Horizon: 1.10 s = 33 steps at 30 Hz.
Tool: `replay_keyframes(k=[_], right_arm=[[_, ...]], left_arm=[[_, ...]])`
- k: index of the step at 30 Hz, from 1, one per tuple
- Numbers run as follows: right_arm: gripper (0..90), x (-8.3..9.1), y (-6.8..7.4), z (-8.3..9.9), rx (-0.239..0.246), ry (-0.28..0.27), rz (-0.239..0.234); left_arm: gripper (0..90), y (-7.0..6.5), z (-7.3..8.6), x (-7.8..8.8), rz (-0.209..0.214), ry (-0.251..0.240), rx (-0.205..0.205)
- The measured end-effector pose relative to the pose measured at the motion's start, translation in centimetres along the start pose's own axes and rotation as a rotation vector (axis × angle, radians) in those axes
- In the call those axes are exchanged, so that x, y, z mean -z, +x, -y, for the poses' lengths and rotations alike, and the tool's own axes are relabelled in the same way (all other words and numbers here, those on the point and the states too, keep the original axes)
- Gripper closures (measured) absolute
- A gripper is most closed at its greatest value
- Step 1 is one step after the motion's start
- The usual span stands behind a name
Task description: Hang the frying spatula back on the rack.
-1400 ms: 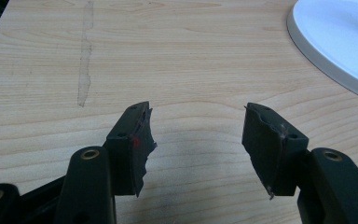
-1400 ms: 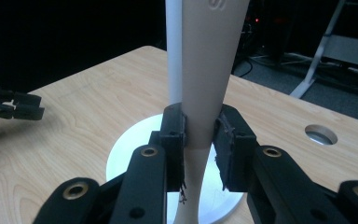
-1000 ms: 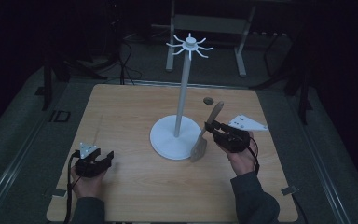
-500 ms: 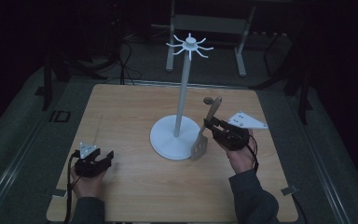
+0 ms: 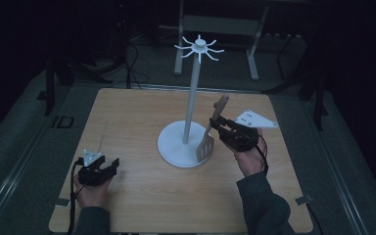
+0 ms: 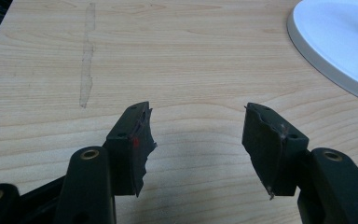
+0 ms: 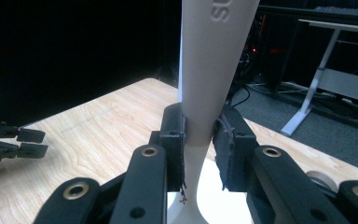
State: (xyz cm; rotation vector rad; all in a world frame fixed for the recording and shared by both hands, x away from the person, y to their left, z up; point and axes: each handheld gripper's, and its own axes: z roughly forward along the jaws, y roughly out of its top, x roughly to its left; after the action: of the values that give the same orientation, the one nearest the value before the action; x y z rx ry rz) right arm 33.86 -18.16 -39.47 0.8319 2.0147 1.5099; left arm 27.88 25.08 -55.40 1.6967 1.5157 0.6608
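Squeezing the handle of a slotted spatula (image 5: 207, 146), my right gripper (image 5: 221, 128) holds it upright just beside the white hook stand (image 5: 192, 110), blade hanging over the stand's round base. My left gripper (image 5: 108, 165) rests wide open and empty, well apart from the stand, on the wooden table (image 5: 142, 112).

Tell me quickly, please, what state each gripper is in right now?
Left gripper: open, nothing between its jaws, low over the table.
Right gripper: shut on the spatula, gripping its handle.
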Motion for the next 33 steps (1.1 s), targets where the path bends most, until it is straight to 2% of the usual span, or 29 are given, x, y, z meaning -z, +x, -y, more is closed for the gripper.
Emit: replay_keyframes(k=[26,33], right_arm=[[74.4,0.0,-0.7,-2.9,-0.014,-0.026,-0.023],[74.3,-0.1,-0.8,-3.9,-0.002,-0.026,-0.025]], left_arm=[[42.1,0.0,0.0,0.0,0.004,-0.004,-0.003],[42.1,0.0,0.0,0.1,0.004,-0.004,-0.002]])
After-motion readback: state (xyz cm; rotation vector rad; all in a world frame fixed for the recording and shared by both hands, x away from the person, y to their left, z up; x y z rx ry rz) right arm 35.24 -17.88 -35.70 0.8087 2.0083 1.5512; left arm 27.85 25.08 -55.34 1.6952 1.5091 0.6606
